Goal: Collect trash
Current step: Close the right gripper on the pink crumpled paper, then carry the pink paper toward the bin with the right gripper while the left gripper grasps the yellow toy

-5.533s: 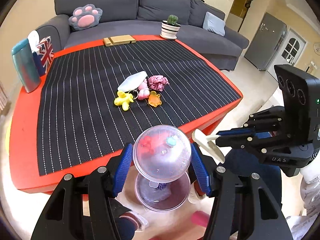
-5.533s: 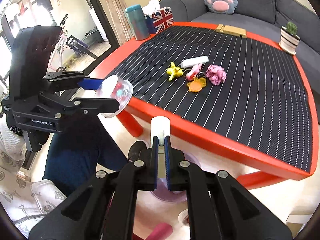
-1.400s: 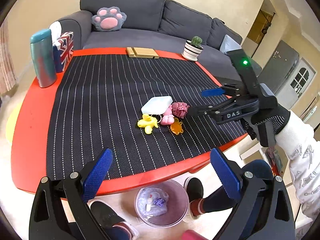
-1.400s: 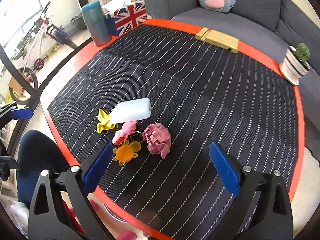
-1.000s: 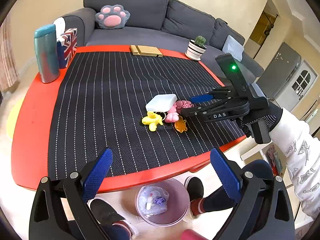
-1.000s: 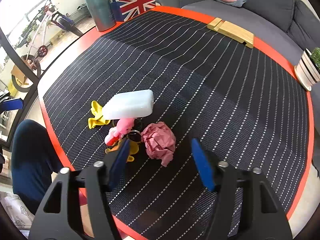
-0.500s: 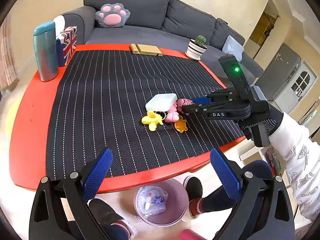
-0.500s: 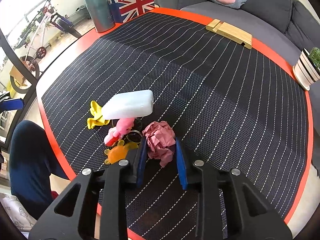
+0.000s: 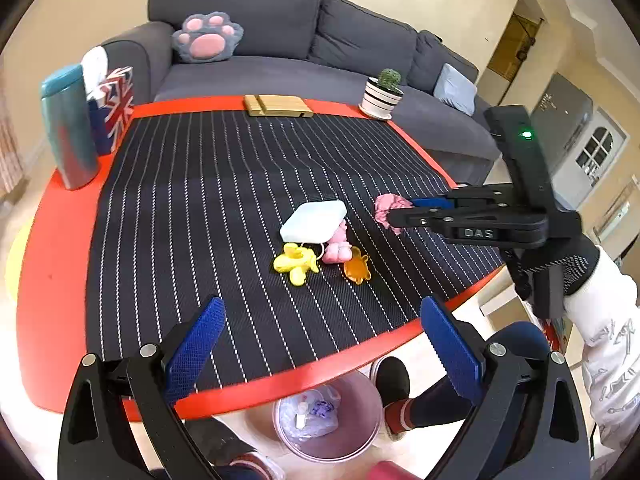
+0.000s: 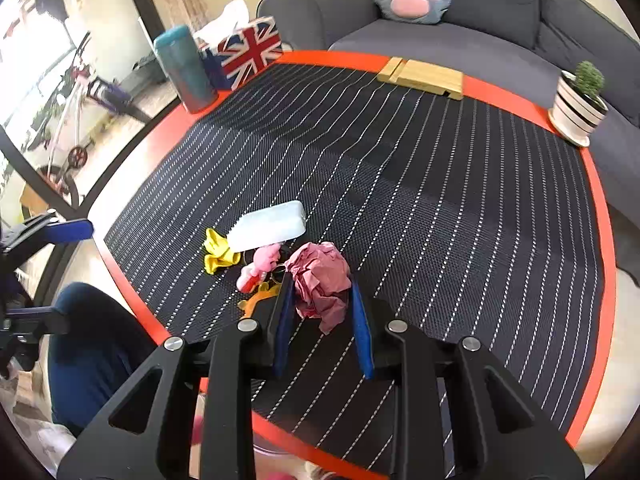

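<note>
My right gripper [image 10: 322, 300] is shut on a crumpled pink paper ball [image 10: 320, 276] and holds it just above the striped black mat [image 10: 400, 184]; it shows in the left wrist view [image 9: 386, 208] too, lifted to the right of the pile. A white flat case [image 9: 314, 220], a yellow toy [image 9: 296, 264], a pink toy [image 9: 338, 250] and an orange toy [image 9: 356, 268] lie together on the mat. My left gripper [image 9: 320, 340] is open and empty above the table's near edge. A pink trash bin [image 9: 360, 440] with a bag stands on the floor below.
A teal bottle [image 9: 68, 128] and a Union Jack tissue box [image 9: 114, 108] stand at the table's far left. A wooden block [image 9: 278, 105] and a potted cactus [image 9: 382, 94] sit at the far edge. A grey sofa [image 9: 280, 32] is behind. A person's legs [image 9: 460, 384] are by the bin.
My right gripper closed on the pink paper ball and lifted it away from the pile, to the right. My left gripper stayed open in place.
</note>
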A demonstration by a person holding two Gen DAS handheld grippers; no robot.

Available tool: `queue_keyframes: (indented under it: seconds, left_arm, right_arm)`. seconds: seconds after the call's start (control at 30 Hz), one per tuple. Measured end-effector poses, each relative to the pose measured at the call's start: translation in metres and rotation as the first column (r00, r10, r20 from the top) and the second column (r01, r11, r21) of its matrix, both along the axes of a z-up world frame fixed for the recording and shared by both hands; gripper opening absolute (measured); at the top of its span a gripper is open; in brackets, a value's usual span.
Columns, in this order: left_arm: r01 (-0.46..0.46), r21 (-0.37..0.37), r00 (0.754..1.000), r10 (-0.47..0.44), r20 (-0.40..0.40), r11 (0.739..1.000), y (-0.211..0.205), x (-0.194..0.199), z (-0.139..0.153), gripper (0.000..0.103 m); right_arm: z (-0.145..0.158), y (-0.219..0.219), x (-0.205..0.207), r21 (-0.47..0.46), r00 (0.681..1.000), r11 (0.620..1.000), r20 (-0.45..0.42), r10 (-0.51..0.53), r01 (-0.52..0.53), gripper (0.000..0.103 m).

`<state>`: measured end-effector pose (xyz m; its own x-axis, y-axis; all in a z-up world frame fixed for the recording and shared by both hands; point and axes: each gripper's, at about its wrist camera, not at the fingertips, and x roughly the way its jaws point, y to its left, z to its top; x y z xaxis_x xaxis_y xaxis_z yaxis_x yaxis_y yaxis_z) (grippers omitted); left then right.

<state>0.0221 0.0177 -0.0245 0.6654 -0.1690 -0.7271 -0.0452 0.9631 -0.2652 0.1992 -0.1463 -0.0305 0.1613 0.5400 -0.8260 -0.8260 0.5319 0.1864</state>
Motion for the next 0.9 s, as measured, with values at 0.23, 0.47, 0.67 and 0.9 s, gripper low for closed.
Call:
queue_keyframes:
  seconds: [0.23,0.47,0.67,0.9]
  left_arm:
    - [0.08,0.054,0.996,-0.079,-0.03,0.995,0.001,0.026,-0.004,0.094]
    - [0.181,0.081,0.981,-0.174,-0.084,0.98,0.003,0.054,-0.017,0.094]
    - [0.263,0.124,0.961,-0.248,-0.121,0.957,0.001,0.073,-0.032,0.094]
    - [0.297,0.144,0.947,-0.273,-0.169,0.944,0.0,0.087,-0.052,0.089]
  right_arm:
    - [0.01,-0.016,-0.016,0.055,1.0,0.998,-0.007,-0.018,0.018,0.027]
    - [0.012,-0.029,-0.02,0.066,0.999,0.997,-0.011,-0.032,0.033,0.027]
    - [0.013,-0.037,-0.018,0.07,0.999,0.996,-0.013,-0.046,0.046,0.027]
    - [0.01,-0.041,-0.016,0.067,0.998,0.996,-0.021,-0.056,0.057,0.027]
